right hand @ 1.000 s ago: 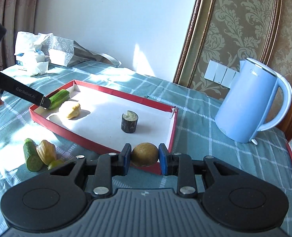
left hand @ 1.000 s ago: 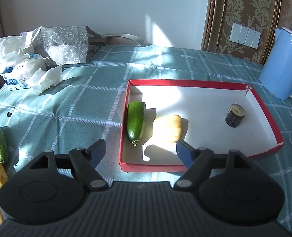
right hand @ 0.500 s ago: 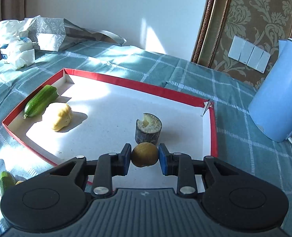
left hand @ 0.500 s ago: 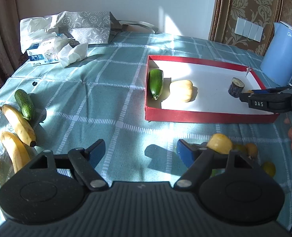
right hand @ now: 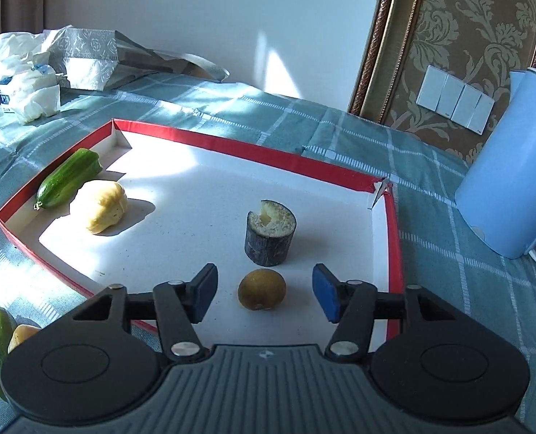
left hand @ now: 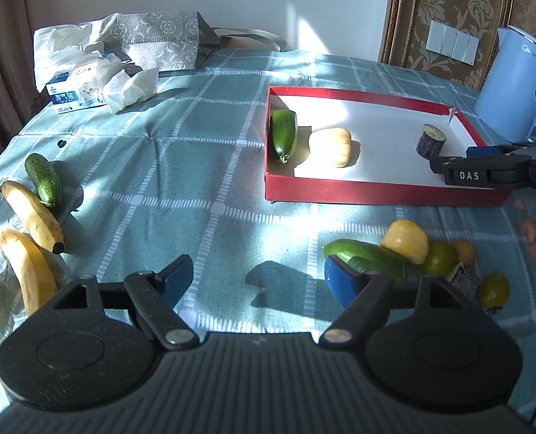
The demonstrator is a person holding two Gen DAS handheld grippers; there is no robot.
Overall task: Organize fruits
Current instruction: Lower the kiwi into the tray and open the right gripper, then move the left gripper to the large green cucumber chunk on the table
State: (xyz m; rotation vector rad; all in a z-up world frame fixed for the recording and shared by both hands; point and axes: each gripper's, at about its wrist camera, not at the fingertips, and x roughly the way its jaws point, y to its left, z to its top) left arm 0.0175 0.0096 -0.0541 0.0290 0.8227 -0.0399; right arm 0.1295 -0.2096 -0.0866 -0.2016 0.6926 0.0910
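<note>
My right claw (right hand: 264,294) stood apart, pads clear on both sides of the round fruit (right hand: 262,289), which sat on the white floor of the tray (right hand: 253,150) directly between them, touching neither. The fruit was round, so it offered no long axis to line up with; the move I judged next was simply to draw straight back. Just beyond it stood the dark stub (right hand: 270,233), near but not touching, so pushing forward was no option. The tray's right wall (right hand: 394,253) ran close beside my right pad, and the near wall passed under my claw body, so I would have to lift before retreating. The left half of the tray floor lay open, apart from the cucumber (right hand: 68,177) and the pale squash (right hand: 100,206) at the far left corner.

My left claw (left hand: 255,278) was also apart, holding nothing, low over the surface (left hand: 181,166). The loose pile (left hand: 405,253) of cucumbers and small fruits lay just to its right, nearer to it than to my right claw. The bananas (left hand: 32,217) lay well off to its left.
</note>
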